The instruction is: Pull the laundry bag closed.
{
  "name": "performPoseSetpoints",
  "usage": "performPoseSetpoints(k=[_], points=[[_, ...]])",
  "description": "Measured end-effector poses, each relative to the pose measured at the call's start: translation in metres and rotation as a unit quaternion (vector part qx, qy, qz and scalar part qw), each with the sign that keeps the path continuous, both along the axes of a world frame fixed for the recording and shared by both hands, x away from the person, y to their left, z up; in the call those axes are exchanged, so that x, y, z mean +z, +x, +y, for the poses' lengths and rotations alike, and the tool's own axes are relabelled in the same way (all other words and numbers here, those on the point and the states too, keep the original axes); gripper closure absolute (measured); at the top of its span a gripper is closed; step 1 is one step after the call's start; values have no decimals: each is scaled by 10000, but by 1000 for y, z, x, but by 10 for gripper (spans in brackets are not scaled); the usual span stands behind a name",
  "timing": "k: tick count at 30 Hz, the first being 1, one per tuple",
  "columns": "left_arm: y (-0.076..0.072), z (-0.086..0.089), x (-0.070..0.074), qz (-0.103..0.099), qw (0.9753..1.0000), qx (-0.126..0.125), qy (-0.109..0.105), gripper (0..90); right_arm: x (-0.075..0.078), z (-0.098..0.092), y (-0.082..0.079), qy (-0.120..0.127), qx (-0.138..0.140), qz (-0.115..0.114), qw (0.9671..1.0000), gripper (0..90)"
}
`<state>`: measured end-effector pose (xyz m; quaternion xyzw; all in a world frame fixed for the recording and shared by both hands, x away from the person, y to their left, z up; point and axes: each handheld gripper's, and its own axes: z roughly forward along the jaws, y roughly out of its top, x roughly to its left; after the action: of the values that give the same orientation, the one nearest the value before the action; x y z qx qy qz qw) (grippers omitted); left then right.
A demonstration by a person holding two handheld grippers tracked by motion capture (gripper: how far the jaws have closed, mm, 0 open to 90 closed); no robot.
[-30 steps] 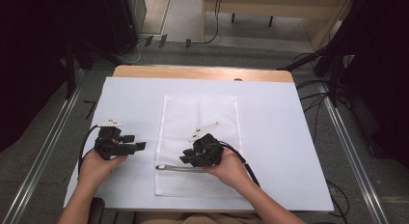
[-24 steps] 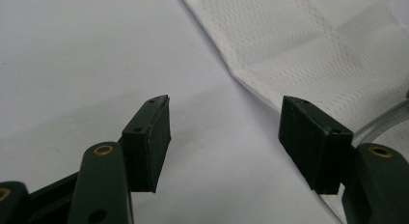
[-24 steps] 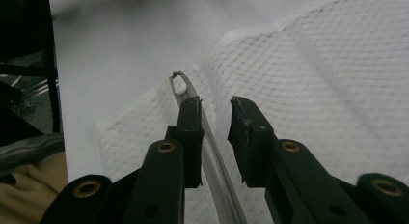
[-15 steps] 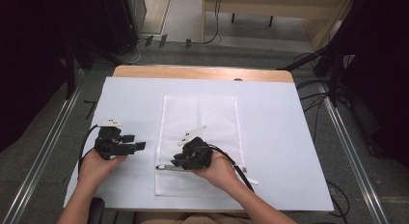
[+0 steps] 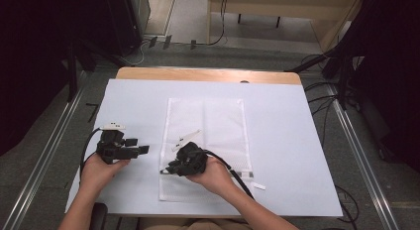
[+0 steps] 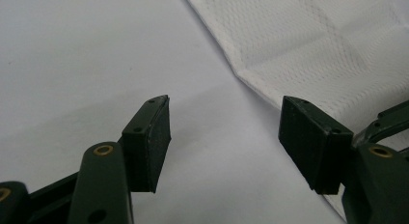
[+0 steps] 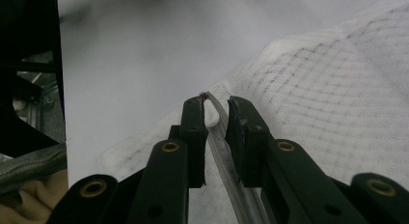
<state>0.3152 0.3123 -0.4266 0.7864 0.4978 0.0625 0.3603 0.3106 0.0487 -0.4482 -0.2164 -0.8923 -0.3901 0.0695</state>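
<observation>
A white mesh bag [image 5: 218,121] lies flat in the middle of the white table cover [image 5: 297,141]. My right gripper [image 5: 168,169] sits low on the bag's near left part, pointing left. In the right gripper view its jaws [image 7: 214,105] are pinched on the zipper pull, and the zipper strip [image 7: 226,156] runs back between them over the mesh bag [image 7: 337,89]. My left gripper [image 5: 141,146] rests on the cover just left of the bag, pointing right. It stands open [image 6: 224,132] with nothing between its pads, and the bag's edge [image 6: 251,74] lies just ahead.
A white strip [image 5: 188,137] lies on the bag ahead of the right gripper. A small white tag [image 5: 257,185] sits by the bag's near right corner. The right gripper's cable [image 5: 233,173] trails toward the front edge. The wooden table edge [image 5: 208,74] shows at the back.
My right gripper has slid left and slightly nearer along the bag's near part, staying pinched on the zipper pull. The left gripper has stayed put.
</observation>
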Motion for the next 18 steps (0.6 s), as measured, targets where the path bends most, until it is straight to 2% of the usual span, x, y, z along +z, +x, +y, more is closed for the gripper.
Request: performPoseSetpoints(k=[12,18], points=[[0,1,0,-8,10000,5,2,362,-13,14,3,-168,62,60,9998,771],[0,0,0,0,10000,-8,-2,362,-16,18,3,-139,81,105,9998,788]])
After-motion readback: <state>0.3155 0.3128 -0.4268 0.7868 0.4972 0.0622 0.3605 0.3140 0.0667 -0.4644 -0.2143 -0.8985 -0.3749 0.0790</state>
